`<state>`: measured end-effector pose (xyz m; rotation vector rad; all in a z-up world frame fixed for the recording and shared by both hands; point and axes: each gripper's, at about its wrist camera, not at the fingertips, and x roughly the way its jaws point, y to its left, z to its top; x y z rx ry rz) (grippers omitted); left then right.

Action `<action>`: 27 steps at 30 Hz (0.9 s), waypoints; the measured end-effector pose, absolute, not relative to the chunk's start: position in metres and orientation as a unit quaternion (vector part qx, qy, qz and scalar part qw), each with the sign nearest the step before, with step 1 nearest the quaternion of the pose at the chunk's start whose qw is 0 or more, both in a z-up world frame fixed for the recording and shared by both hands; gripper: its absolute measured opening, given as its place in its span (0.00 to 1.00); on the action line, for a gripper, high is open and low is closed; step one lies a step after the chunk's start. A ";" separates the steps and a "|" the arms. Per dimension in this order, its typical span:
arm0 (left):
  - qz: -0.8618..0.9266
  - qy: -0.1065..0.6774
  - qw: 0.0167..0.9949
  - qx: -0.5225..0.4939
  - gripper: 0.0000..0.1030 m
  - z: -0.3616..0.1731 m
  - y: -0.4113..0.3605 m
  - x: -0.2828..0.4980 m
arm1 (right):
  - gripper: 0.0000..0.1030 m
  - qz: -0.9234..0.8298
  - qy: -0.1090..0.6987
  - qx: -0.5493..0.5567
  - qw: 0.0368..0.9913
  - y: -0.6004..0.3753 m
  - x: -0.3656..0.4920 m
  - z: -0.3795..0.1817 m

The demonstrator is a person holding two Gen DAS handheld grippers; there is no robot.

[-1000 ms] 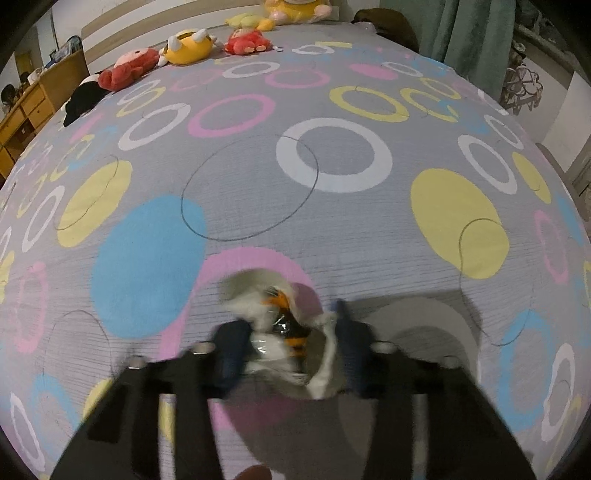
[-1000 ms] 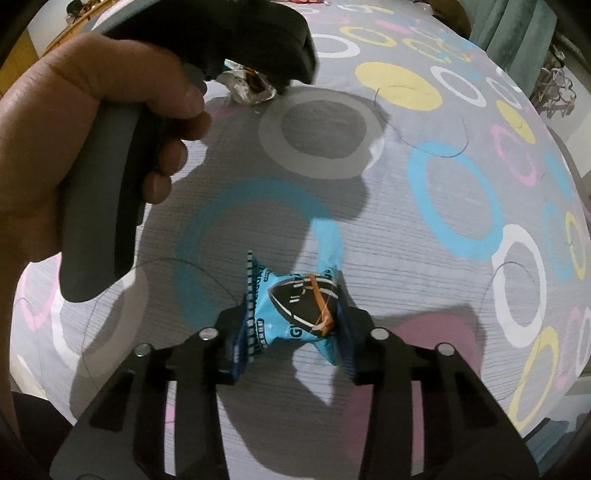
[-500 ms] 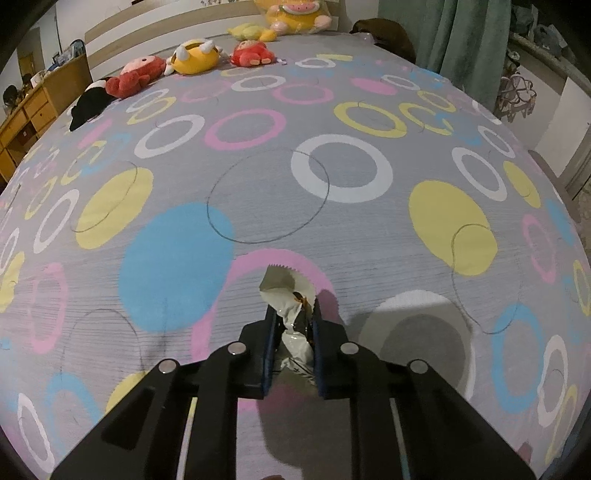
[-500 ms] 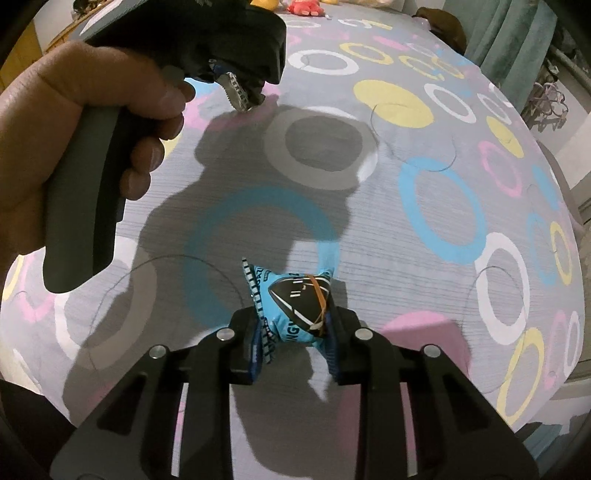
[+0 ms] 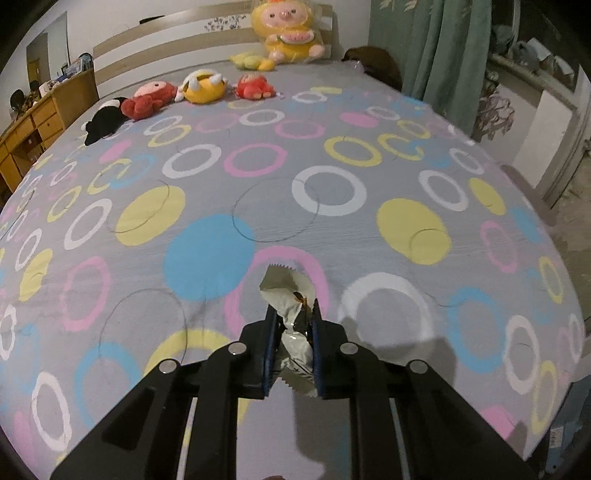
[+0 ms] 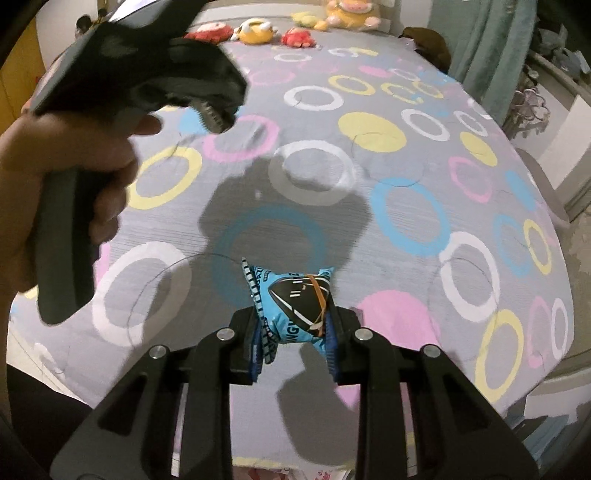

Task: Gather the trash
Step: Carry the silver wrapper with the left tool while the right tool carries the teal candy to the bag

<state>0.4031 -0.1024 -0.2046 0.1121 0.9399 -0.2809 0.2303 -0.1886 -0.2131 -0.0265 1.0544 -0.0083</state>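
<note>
Nearest, in the right wrist view: right gripper (image 6: 293, 325) clamped on a blue snack wrapper (image 6: 291, 304), pads pressing both its sides, packet puffed out between them and lifted clear of the bedspread (image 6: 369, 229), its shadow on the fabric below. In the left wrist view: left gripper (image 5: 293, 334) squeezed nearly together on a crumpled silver wrapper (image 5: 290, 295), serrated top edge poking up past the fingertips, lower end hanging between the fingers, also off the cover. To the left in the right wrist view, higher up: a hand (image 6: 55, 192) wrapped round the grey handle of that left gripper, the silver wrapper's toothed edge just visible under its dark head. Beyond: grey bedspread printed with pink, yellow, blue and white rings and discs. Far end: plush toys (image 5: 203, 88) in a row, a big yellow one (image 5: 291, 33) against the striped headboard. Far right: green curtain (image 5: 443, 48). Far left: wooden drawers (image 5: 33, 125).
</note>
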 end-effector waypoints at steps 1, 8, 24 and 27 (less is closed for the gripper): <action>-0.137 0.446 0.883 0.051 0.16 -0.198 -0.100 0.396 | 0.25 -0.005 0.500 -0.008 0.866 -0.191 0.225 -0.208; -0.148 0.422 0.893 0.052 0.16 -0.170 -0.092 0.340 | 0.25 -0.007 0.476 0.006 0.879 -0.209 0.194 -0.180; -0.178 0.426 0.885 0.052 0.16 -0.140 -0.069 0.187 | 0.25 0.005 0.435 0.021 0.900 -0.215 0.092 -0.137; -0.185 0.429 0.882 0.059 0.16 -0.139 -0.070 0.159 | 0.25 0.007 0.437 0.025 0.899 -0.217 0.072 -0.140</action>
